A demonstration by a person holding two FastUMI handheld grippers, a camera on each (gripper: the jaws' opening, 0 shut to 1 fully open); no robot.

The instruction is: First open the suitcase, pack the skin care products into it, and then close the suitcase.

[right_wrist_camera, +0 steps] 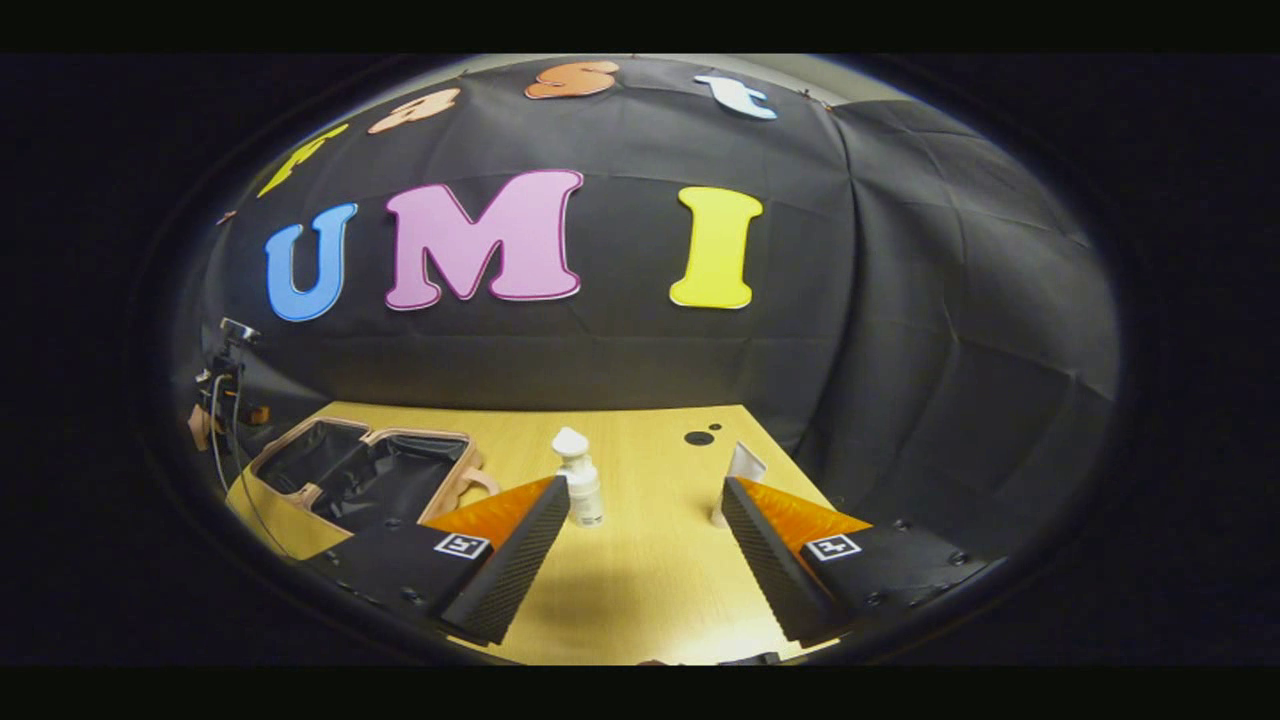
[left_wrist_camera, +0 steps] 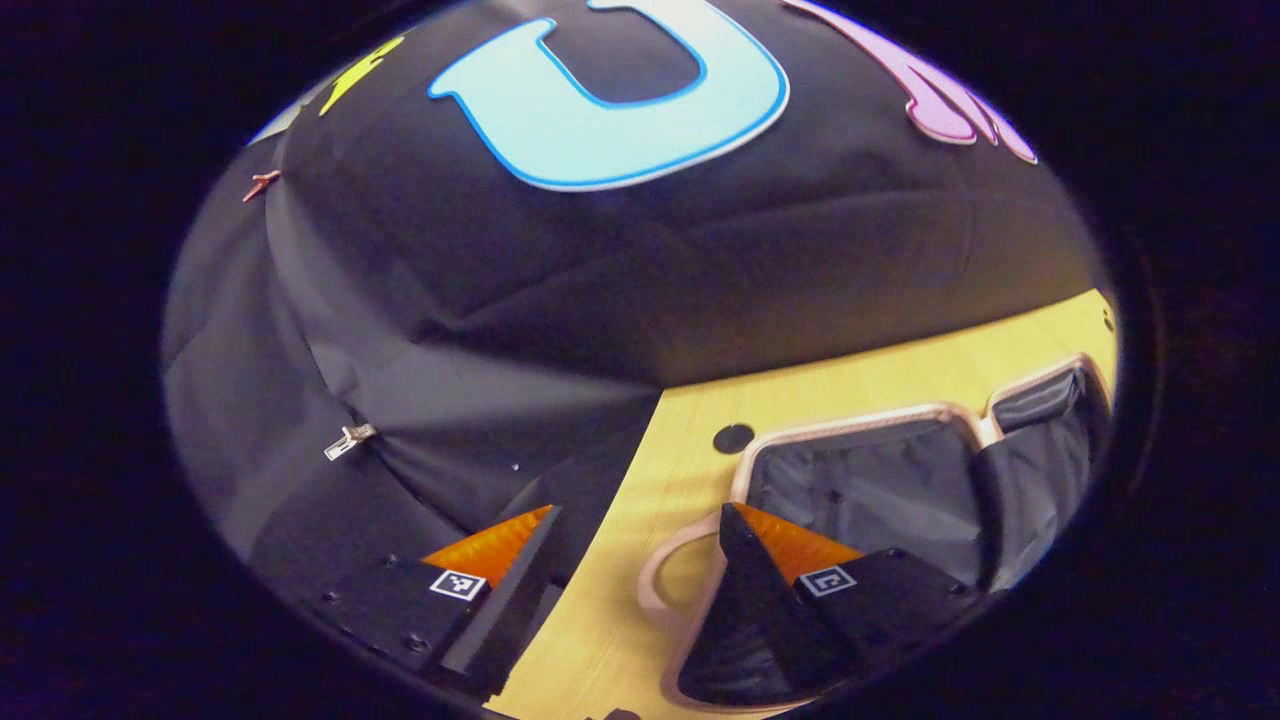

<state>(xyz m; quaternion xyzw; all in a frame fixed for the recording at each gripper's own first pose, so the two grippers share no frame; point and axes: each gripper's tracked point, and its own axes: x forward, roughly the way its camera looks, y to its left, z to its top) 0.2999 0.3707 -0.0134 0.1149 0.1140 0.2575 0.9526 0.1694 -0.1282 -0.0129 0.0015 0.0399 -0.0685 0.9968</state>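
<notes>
In the left gripper view, the left gripper (left_wrist_camera: 635, 560) is seen with its fingers spread wide and nothing held between them. It hangs over the near edge of the wooden table (left_wrist_camera: 850, 385). Beside it lies the suitcase (left_wrist_camera: 880, 490), already opened flat, with its dark lining showing inside a pale rim. A looped handle (left_wrist_camera: 665, 580) sticks out from the case between the two fingers. A small dark hole (left_wrist_camera: 733, 437) is seen in the tabletop just beyond the case.

In the right gripper view, the right gripper (right_wrist_camera: 645, 550) is likewise held open and empty, above bare table. A white pump bottle (right_wrist_camera: 579, 480) stands upright ahead of it, just beside the left finger. A white tube (right_wrist_camera: 738, 478) stands farther right, partly hidden behind the right finger. The suitcase (right_wrist_camera: 365, 475) is seen well to the left, both halves open.

The opening step is judged done, and packing is in hand, with neither product yet in the case. The next move is judged to call for the right gripper to be brought forward around the pump bottle and closed on its body, low enough that the bottle is not tipped.

The products are shown by the right gripper view, while the case lining and handle are shown closely by the left gripper view.
</notes>
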